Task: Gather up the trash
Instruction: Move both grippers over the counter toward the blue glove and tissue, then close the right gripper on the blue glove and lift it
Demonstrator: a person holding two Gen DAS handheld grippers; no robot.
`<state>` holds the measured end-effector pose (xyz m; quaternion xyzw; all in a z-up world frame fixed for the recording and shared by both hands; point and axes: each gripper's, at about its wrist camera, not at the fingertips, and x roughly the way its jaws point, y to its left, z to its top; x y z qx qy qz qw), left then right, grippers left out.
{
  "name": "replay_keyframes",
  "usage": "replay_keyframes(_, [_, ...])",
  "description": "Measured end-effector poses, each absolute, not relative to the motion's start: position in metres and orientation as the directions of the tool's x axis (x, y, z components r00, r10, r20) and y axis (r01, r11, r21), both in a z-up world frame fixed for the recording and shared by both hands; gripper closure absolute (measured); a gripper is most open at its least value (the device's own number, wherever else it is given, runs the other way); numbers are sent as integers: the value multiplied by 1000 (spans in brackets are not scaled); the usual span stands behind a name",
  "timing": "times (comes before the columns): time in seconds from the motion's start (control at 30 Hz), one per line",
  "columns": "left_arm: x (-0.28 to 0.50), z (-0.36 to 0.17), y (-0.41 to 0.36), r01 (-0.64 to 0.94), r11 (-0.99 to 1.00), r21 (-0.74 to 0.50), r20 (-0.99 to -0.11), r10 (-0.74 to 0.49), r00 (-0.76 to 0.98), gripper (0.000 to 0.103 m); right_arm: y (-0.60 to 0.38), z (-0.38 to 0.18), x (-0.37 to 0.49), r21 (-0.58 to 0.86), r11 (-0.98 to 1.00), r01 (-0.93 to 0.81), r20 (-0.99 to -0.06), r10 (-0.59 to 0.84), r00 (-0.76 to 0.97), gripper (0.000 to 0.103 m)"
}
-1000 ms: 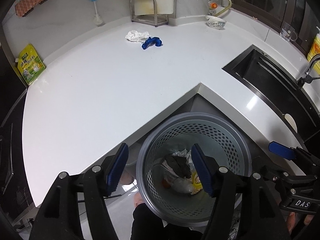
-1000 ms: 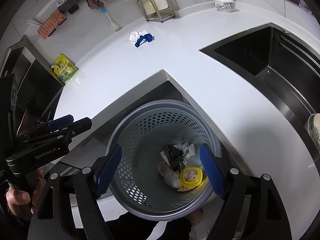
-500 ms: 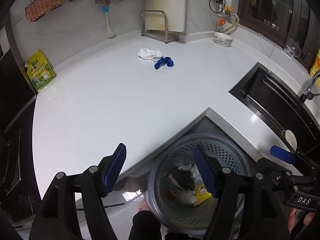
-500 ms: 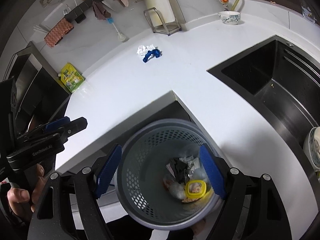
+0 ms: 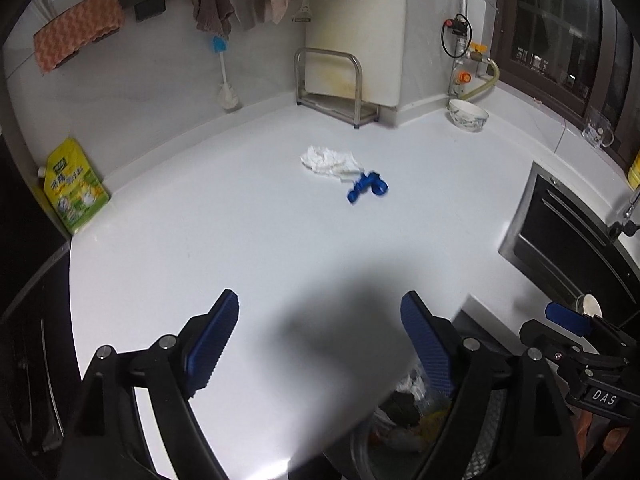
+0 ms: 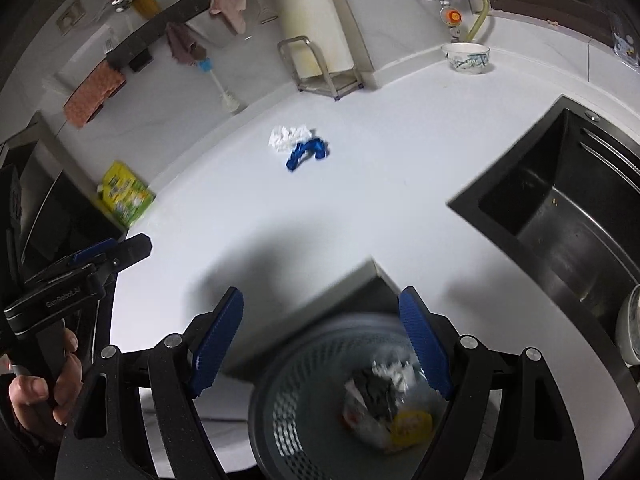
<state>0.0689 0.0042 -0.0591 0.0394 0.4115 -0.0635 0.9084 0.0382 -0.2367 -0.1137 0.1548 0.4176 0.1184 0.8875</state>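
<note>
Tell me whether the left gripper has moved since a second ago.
Yes. The left gripper has moved forward over the counter, away from the trash basket, toward the blue scrap.

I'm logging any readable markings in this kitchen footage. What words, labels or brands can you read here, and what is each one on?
"DAS": white letters on the body of the right gripper, seen in the left wrist view.
"GenRobot.AI": on the body of the left gripper, seen in the right wrist view, slightly blurred.
Yellow-green pouch on the counter: printed characters, too small to read.
Nothing else readable.
</note>
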Motion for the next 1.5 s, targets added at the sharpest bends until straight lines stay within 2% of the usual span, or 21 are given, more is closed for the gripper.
replay_keyframes(0.07, [87,-57,10,159,987,16,-747,-93,658,17,-230,-112,54,373,925,-65,-702,327,632,26])
replay_keyframes(0.47, [202,-73,36,254,967,18,-754,-154,639,13,-192,-110,143,345,939,13,-699,247,671,26])
replay_keyframes(0.87, [279,-107,51,347,938,15,-773,-209,598,13,-161,-129,224,319,944,84,-719,183,671,26])
replay_keyframes(1.5, [327,-141,57,398,917,-9,-779,-256,572,13,-142,-174,297,175,969,171,-805,41,592,26])
